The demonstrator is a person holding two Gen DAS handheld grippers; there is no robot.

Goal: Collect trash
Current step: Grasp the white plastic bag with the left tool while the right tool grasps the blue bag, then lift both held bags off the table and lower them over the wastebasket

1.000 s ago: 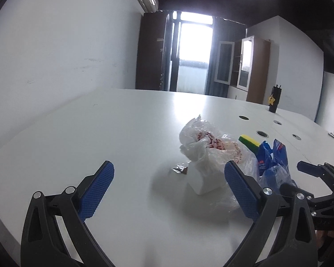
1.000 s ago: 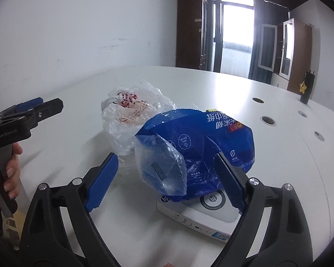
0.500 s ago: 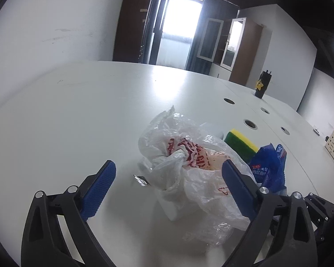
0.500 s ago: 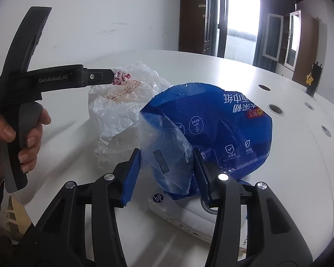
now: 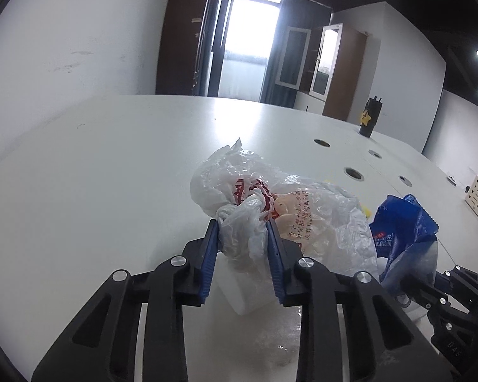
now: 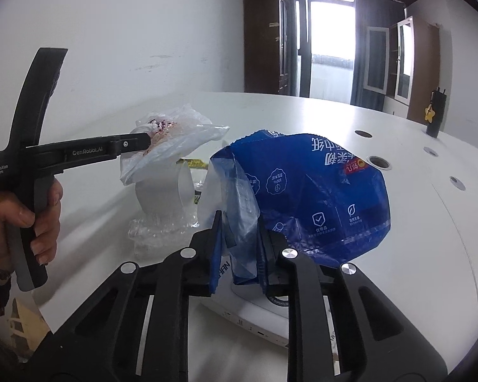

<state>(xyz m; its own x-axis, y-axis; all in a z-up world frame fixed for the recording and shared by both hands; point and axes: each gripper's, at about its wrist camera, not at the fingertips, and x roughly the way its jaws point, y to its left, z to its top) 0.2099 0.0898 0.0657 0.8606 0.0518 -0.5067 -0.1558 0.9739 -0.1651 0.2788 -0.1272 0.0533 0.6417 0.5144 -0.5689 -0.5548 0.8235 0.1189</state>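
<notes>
1. On the white table point(image 5: 111, 175), at the left of the litter, the left gripper point(image 5: 242, 254) has just been closing, and its blue pads now pinch the knotted neck of the white bag point(image 5: 248, 222). In the right wrist view the same gripper reaches in from the left, a hand point(image 6: 32, 219) round its handle, its tips buried in the crumpled top of that bag.
2. Under the white bag a pale tub point(image 6: 162, 191) shows, standing on a scrap of clear film point(image 6: 162, 226). Whether the bag bears any weight yet I cannot tell.
3. Behind and between the two bags lies a yellow scrap point(image 6: 191, 162), untouched.
4. Further right, the right gripper point(image 6: 239, 248) is clamped tight on the clear-and-blue flap of the blue bag point(image 6: 318, 191). That bag stands puffed up over a flat white box point(image 6: 248, 315) on the table.
5. Far right, a dark bottle point(image 6: 435, 113) with a yellow star stands well apart and looks like no part of the litter.
6. My reading: both bags are gripped, so the picking-up is begun. Neither has been carried anywhere, and no bin shows in either view.
7. Left to do, as I judge it: lift both bags away, then come back for the film, the yellow scrap and perhaps the tub and box.
</notes>
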